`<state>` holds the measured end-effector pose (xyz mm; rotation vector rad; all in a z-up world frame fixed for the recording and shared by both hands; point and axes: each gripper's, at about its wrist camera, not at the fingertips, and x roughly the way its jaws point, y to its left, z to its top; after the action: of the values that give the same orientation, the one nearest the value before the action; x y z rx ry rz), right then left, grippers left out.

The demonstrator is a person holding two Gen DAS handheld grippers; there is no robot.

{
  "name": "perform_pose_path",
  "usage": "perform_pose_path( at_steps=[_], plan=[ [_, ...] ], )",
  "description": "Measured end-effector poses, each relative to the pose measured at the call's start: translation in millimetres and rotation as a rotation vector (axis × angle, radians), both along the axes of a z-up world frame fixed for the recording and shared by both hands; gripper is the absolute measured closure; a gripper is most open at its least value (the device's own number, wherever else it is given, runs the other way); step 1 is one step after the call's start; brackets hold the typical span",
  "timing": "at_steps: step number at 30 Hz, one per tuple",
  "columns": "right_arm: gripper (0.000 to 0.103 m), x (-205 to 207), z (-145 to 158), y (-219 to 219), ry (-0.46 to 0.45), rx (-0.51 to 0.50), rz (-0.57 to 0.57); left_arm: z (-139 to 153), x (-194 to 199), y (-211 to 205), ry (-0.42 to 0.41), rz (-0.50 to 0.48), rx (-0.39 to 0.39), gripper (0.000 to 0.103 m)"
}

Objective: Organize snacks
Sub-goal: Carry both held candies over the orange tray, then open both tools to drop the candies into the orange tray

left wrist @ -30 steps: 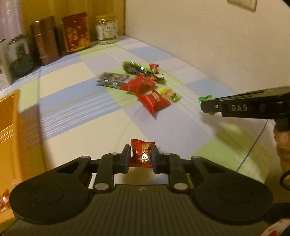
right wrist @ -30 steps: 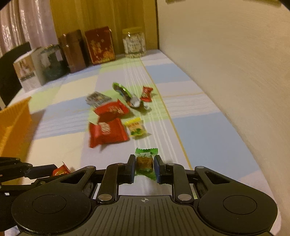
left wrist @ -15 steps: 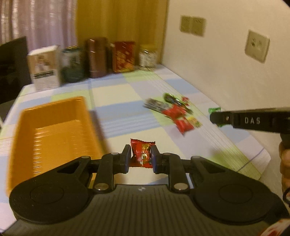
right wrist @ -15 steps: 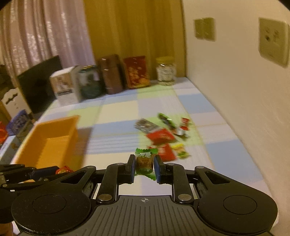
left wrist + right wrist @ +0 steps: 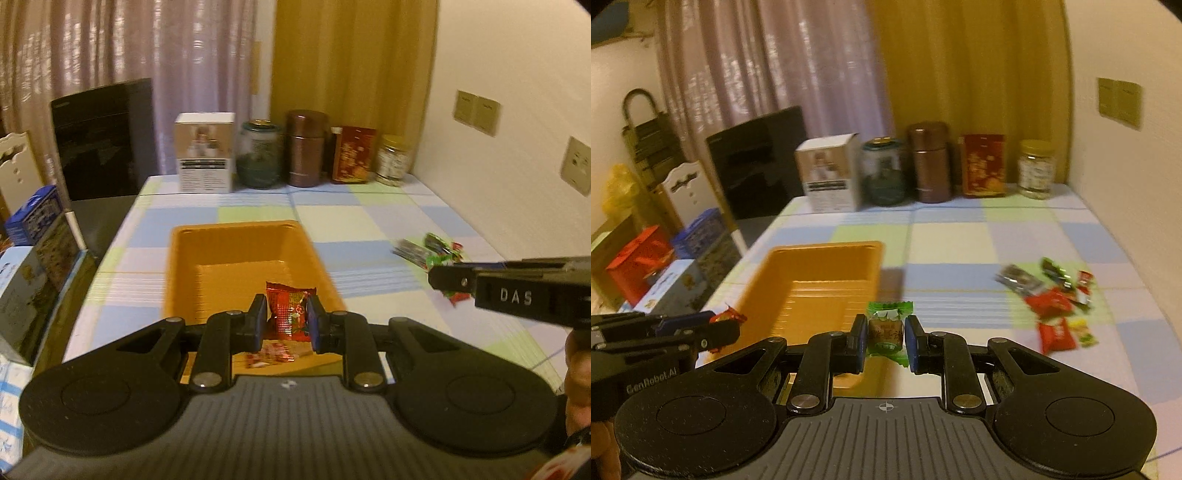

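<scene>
Since a second ago: both grippers have swung up and away from the snack pile over to the orange tray, and each still carries its catch.
Left gripper [image 5: 284,319]: jaws clamped on a red snack packet [image 5: 290,312], held upright between the pads, hanging over the near end of the orange tray [image 5: 236,254].
Right gripper [image 5: 885,338]: jaws pinched on a green-wrapped candy [image 5: 887,330], poised just off the tray's near right corner, above the tablecloth.
In the tray: one red-and-white wrapper [image 5: 275,354] lies on the floor at the near end, right under the left gripper's pads.
Tray position: on the left half of the checked tablecloth [image 5: 953,240], long side running away from us.
Snack pile [image 5: 1052,302]: well off to the right near the wall, red packs, a yellow-green sweet, a dark green wrapper and a silvery one, all blurred.
Far edge of the table: a white box [image 5: 205,151], a dark glass jar [image 5: 258,153], a brown canister [image 5: 307,147], a red tin [image 5: 352,153] and a clear jar with a yellow lid [image 5: 394,159], lined up against the curtain.
Left of the table: boxes stacked on the floor [image 5: 661,273].
Person: part of a hand [image 5: 578,373] shows at the right edge of the left wrist view, behind the right gripper.
</scene>
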<state>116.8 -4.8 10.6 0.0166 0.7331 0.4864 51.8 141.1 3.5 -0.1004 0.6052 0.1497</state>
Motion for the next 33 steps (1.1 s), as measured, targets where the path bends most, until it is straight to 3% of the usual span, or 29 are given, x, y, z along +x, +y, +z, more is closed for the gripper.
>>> perform_pose_path(
  at_steps=[13,26,33],
  plan=[
    [0.081,27.3,-16.5,50.8,0.044,-0.009,0.068,-8.7,20.3,45.6,0.027,0.055,-0.040,0.082],
    [0.081,70.1,-56.3,71.2,0.130,-0.016,0.067,-51.1,66.9,69.6,0.114,0.052,-0.054,0.082],
    [0.081,79.6,-68.6,75.7,0.157,-0.018,0.067,-62.7,75.1,76.5,0.148,0.071,-0.048,0.074]
  ],
)
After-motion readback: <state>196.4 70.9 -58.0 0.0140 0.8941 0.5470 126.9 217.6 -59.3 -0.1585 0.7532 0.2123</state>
